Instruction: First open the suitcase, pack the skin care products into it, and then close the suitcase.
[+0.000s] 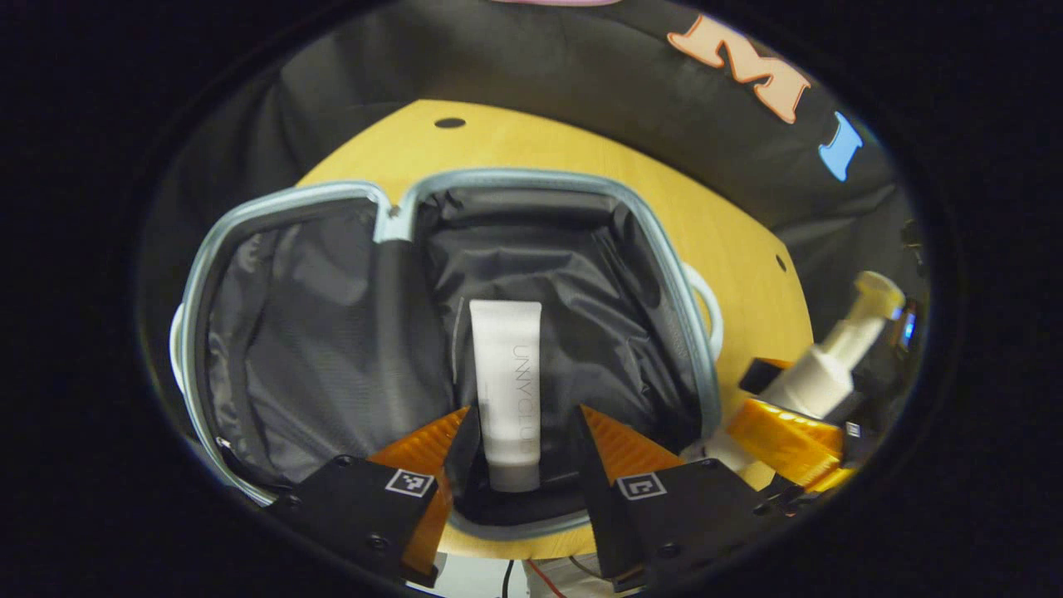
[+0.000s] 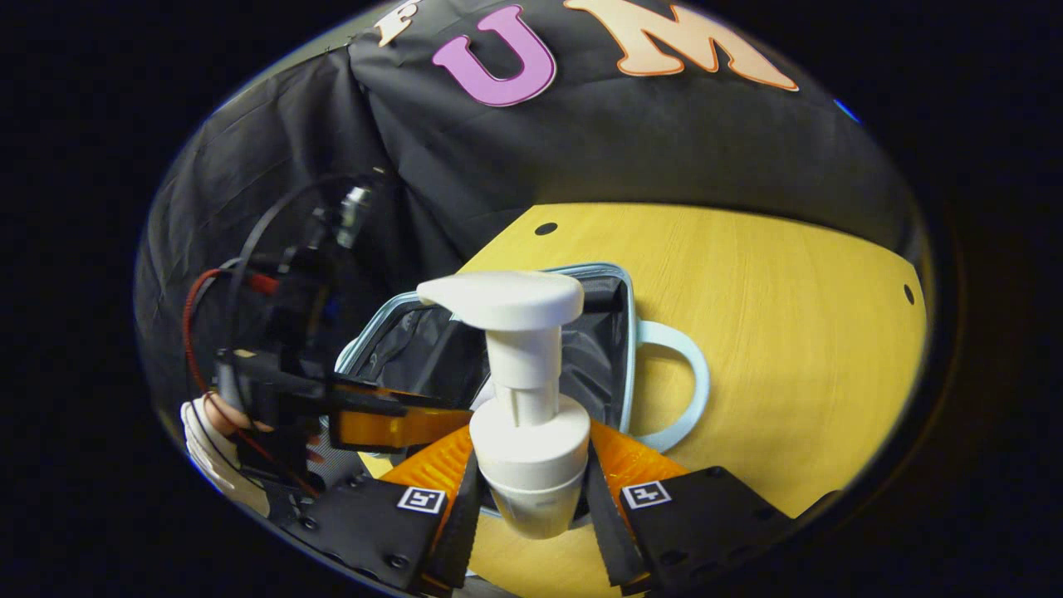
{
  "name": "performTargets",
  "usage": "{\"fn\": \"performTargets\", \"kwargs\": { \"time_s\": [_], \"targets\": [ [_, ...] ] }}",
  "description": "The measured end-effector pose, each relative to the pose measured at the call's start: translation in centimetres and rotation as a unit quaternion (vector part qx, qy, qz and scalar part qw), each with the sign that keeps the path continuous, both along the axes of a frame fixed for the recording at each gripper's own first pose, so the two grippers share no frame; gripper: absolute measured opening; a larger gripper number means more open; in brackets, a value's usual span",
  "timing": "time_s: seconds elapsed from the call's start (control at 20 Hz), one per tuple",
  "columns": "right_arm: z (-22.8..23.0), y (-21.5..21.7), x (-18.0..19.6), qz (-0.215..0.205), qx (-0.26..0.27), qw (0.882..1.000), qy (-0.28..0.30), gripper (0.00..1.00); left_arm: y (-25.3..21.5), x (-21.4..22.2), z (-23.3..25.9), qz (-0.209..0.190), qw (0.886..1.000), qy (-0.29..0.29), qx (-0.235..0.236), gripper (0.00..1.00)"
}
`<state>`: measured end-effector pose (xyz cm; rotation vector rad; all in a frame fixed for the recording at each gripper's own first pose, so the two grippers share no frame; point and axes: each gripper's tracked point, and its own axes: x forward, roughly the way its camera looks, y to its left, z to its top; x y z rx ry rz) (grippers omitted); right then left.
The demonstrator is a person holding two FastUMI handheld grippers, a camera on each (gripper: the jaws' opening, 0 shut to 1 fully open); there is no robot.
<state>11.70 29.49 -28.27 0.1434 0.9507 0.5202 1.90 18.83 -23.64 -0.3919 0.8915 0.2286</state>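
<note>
Suitcase (image 1: pixel 648 241) lies open flat on the wooden table (image 2: pixel 789 316), both dark-lined halves facing up. White tube (image 1: pixel 507 390) lies in the right half, cap end toward the near rim.

Left gripper (image 1: pixel 519 453): fingers spread, one on each side of the tube's near end, with a visible gap on both sides. Not clamped on it. Judgement: the tube counts as packed, this hand is free.

Right gripper (image 2: pixel 527 486): fingers pressed against both sides of the white pump bottle (image 2: pixel 527 432), held upright by its lower body, just above the near right edge of the case. In the left gripper view the same bottle hangs to the right of the case, outside the rim, tilted.

Risks from here, as judgement:
- Grip sits low on a round, smooth body with the pump head well above it. Top-heavy, so the bottle could pivot or slip between the pads during the swing over the rim.
- Bottle base could catch the raised case rim if carried in too low, shoving the case across the table.
- Set down upright, the bottle would probably topple onto the tube or stand proud and block the lid. Laying it on its side seems safer.
- Left gripper sits inside the target half, so the two grippers could collide.
- Loose lining could snag a finger.
</note>
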Motion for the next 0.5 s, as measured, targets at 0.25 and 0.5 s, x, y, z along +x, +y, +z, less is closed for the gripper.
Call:
{"fn": "performTargets", "kwargs": {
  "time_s": [0.25,0.5],
  "targets": [
    [-2.9,0.8,1.5,-0.006,-0.017,1.000,0.018,0.63,3.3,-5.5,5.5,0.076,0.994,-0.075,-0.009,0.96],
    [-4.4,0.3,1.5,-0.015,-0.045,0.999,0.014,0.63,10.6,-13.2,8.7,0.189,0.977,-0.094,0.014,0.96]
  ]
}}
